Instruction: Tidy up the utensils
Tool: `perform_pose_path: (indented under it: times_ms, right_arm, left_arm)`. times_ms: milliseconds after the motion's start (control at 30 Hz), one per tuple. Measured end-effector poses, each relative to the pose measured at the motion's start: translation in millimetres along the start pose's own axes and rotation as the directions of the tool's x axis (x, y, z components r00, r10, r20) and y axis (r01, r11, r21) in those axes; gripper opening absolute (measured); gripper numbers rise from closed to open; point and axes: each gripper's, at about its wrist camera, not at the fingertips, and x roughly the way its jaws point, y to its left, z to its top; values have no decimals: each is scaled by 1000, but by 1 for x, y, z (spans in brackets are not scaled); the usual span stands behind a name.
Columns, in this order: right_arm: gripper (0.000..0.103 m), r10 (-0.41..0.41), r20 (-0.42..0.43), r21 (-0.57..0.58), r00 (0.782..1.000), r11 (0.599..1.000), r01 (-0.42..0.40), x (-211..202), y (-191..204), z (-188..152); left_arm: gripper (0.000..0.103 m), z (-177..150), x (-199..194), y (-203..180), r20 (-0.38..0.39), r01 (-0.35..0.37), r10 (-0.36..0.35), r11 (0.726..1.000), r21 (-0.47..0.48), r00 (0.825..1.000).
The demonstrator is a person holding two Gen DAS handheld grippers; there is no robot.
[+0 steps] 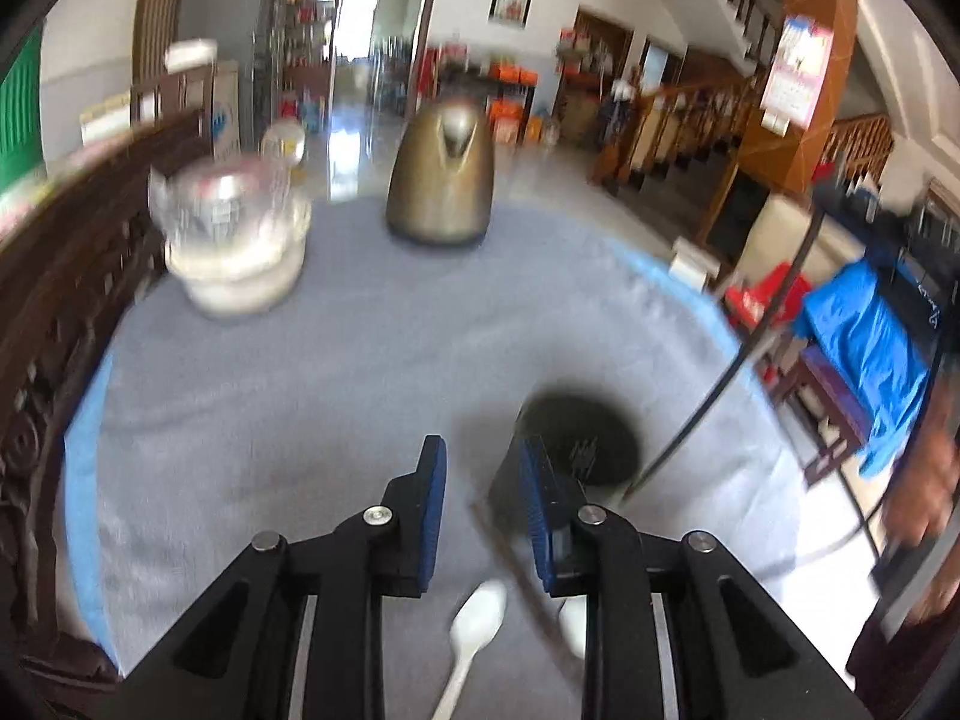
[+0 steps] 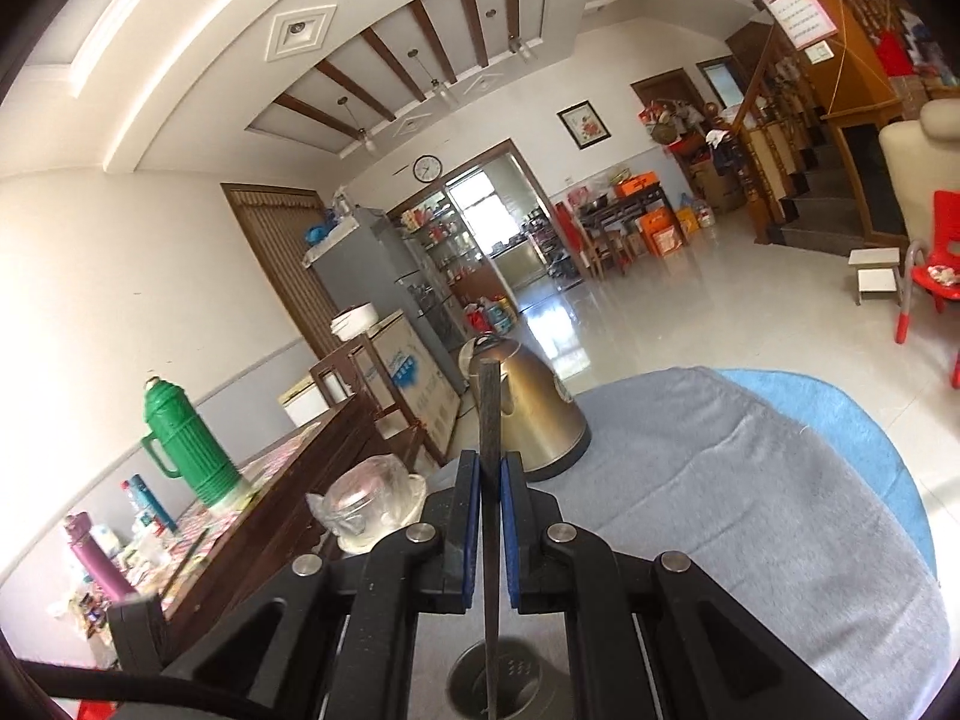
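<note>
My right gripper (image 2: 489, 462) is shut on a dark, thin chopstick (image 2: 489, 414) that stands upright between the blue pads. The chopstick's lower end hangs over the round metal utensil holder (image 2: 519, 669) at the bottom of that view. In the left wrist view the same holder (image 1: 579, 438) is a dark, blurred cylinder just beyond my left gripper (image 1: 480, 450). The left jaws stand apart with nothing between them. Below them a white plastic spoon (image 1: 474, 618) lies on the grey cloth. A second white utensil (image 1: 573, 624) is half hidden behind the right finger.
A brass kettle (image 1: 441, 180) and a glass jar on a white bowl (image 1: 234, 240) stand at the far side of the grey-clothed table (image 1: 300, 390). A carved wooden sideboard (image 1: 54, 312) runs along the left. A person's hand (image 1: 918, 504) is at the right edge.
</note>
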Motion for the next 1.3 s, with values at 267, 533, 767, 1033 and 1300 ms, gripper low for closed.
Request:
perform_pose_path:
  times_ms: [267, 533, 767, 1033, 1300]
  right_arm:
    - [7, -26, -28, -10, 999, 1000, 26, 26, -3, -19]
    - [7, -24, 18, -11, 1000, 1000, 24, 20, 3, -5]
    - [7, -15, 62, -31, 998, 999, 17, 18, 14, 6]
    - [7, -44, -65, -96, 997, 995, 38, 45, 15, -33]
    - [13, 25, -221, -115, 975, 992, -51, 46, 4, -64]
  left_arm:
    - [27, -67, 57, 1, -251, -32, 58, 994, 104, 966]
    - [51, -78, 79, -18, -264, 7, 36, 987, 162, 964]
    - [38, -86, 78, -10, -242, 23, 15, 987, 157, 970]
    - [31, -84, 68, 4, -204, 31, -6, 992, 119, 979]
    - [31, -54, 11, 13, -64, 46, -43, 997, 60, 997]
